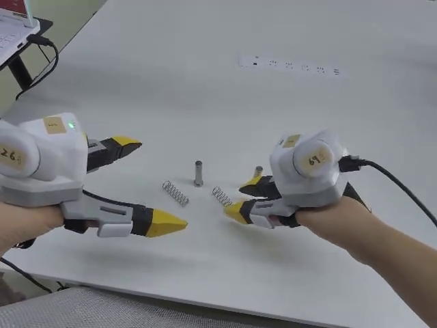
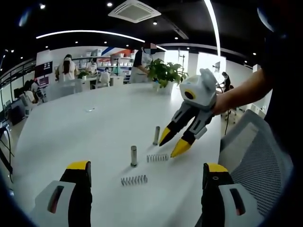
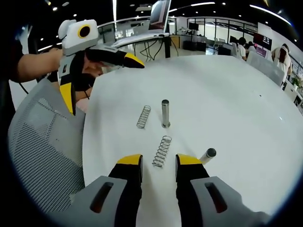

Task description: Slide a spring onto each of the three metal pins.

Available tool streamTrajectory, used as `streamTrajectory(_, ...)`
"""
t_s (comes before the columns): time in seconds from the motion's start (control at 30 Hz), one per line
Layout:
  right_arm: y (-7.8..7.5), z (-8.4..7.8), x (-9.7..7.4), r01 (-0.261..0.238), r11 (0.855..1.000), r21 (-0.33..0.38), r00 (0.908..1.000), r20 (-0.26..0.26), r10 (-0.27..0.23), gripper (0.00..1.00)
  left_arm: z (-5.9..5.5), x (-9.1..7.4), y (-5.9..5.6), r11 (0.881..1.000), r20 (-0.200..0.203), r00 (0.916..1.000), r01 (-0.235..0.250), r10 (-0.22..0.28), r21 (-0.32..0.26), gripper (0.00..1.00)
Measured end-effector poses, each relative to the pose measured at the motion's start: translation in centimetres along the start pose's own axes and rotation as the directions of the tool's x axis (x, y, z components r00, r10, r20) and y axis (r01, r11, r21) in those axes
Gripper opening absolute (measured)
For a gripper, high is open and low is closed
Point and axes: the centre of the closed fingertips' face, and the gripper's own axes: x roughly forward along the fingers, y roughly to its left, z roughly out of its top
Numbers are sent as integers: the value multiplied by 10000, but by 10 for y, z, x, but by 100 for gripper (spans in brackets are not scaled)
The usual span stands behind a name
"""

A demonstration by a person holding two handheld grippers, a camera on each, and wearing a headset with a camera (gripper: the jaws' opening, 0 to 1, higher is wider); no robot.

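Note:
Two short metal pins stand on the white table (image 1: pixel 205 82): one (image 1: pixel 199 173) (image 2: pixel 134 156) (image 3: pixel 165 113) in the middle, the other (image 1: pixel 258 171) (image 2: pixel 156 135) (image 3: pixel 207 154) close by my right gripper's jaws. Two springs lie flat. One spring (image 1: pixel 175 193) (image 2: pixel 134 179) (image 3: pixel 144 116) rests left of the middle pin. The second spring (image 1: pixel 221 197) (image 2: pixel 157 157) (image 3: pixel 162 150) lies just ahead of my right gripper (image 1: pixel 244 197) (image 2: pixel 172 143) (image 3: pixel 158 161), which is open a little and holds nothing. My left gripper (image 1: pixel 153 183) (image 2: pixel 147 167) (image 3: pixel 102 80) is wide open and apart from everything.
A white power strip (image 1: pixel 290 66) lies at the far side of the table. A laptop (image 1: pixel 13 27) with a black cable sits at the far left. A grey mesh chair (image 3: pixel 42 142) stands at the table's near edge. People and a plant (image 2: pixel 165 73) are far behind.

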Motion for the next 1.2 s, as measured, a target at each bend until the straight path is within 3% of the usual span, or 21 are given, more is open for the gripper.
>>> streamTrajectory(0.67, 1, -9, 19, -78, 9999, 86, 9988, -492, 83, 21, -1, -1, 0, 10000, -38, 10000, -17, 17, -17, 95)
streamTrajectory(0.8, 2, -8, 19, -105, 9997, 220, 9993, -344, 112, 20, -3, -3, 1, 10000, -78, 10000, -13, 13, -11, 95)
streamTrajectory(1.2, 2, -14, 21, 45, 9999, -130, 9983, -575, -52, 8, -2, -2, -1, 10000, -69, 10000, 17, -17, -15, 94)
